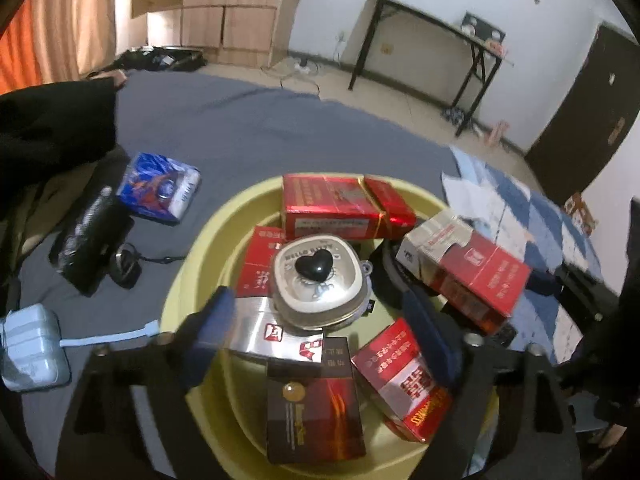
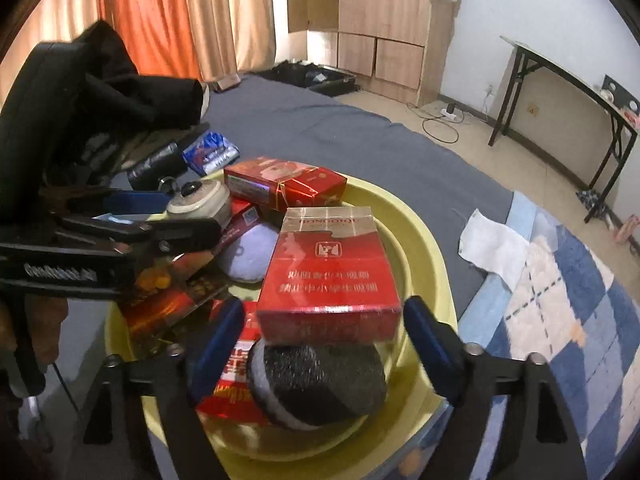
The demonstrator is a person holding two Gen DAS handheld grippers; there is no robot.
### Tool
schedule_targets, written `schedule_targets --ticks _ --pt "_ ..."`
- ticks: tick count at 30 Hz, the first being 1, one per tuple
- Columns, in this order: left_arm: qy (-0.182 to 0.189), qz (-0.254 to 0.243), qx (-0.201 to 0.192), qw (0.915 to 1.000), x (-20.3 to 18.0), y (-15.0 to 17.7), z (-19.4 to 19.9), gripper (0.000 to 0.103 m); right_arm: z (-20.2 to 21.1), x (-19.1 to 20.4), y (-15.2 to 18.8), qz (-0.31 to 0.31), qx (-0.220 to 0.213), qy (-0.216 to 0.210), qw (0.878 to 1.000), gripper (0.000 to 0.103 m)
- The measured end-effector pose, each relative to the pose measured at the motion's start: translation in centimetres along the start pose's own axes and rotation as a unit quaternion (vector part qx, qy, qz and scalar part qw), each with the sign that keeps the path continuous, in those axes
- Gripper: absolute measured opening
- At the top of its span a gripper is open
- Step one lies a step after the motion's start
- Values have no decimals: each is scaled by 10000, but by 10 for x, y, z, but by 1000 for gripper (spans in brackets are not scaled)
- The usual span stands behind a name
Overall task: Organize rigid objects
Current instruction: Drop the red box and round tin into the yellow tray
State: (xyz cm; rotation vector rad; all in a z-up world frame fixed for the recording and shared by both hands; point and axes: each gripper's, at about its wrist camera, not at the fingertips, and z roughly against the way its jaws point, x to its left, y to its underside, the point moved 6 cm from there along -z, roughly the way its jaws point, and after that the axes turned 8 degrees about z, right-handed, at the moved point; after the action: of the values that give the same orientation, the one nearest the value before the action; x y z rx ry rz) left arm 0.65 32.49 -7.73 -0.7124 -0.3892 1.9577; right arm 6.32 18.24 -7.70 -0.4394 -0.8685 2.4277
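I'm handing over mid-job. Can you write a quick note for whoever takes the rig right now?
Left gripper: jaws open, nothing held, over the yellow basin.
Right gripper: jaws open around the red-and-silver box, pads not pressing it; that box rests on a dark round object.
In the basin: several red boxes, a dark brown box and the round tin with the black heart.
Still out on the grey sheet: blue packet, black case, pale blue case.
Left to do: probably move those in too.
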Motion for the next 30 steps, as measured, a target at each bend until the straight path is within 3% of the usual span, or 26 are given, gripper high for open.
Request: schedule_targets --ticks 4,12,16,18,21,23,26,30 --pt "31 119 -129 9998 2 5 18 103 17 -7 8 -165 -243 -98 9995 103" --pt "-386 108 -618 9973 16 38 63 103 58 -30 41 -501 -652 -318 9961 103" --pt "-661 255 -810 9942 22 76 75 103 82 -32 83 -208 -968 -197 9949 103" --pt "-1077 150 -1022 9888 19 99 78 103 88 -31 108 16 -1037 -134 9945 103" --pt "-1238 -59 -1093 9862 9 129 71 103 77 -27 139 174 -627 -271 9975 103" --pt "-1257 -101 -904 9879 4 145 57 103 68 -21 155 458 -360 -305 9978 103" --pt "-1280 -157 -630 9897 -2 159 38 103 58 -15 165 798 -204 -221 9964 103" --pt "-1577 -493 -285 9858 -7 181 14 103 42 -17 166 600 -4 -369 9975 103"
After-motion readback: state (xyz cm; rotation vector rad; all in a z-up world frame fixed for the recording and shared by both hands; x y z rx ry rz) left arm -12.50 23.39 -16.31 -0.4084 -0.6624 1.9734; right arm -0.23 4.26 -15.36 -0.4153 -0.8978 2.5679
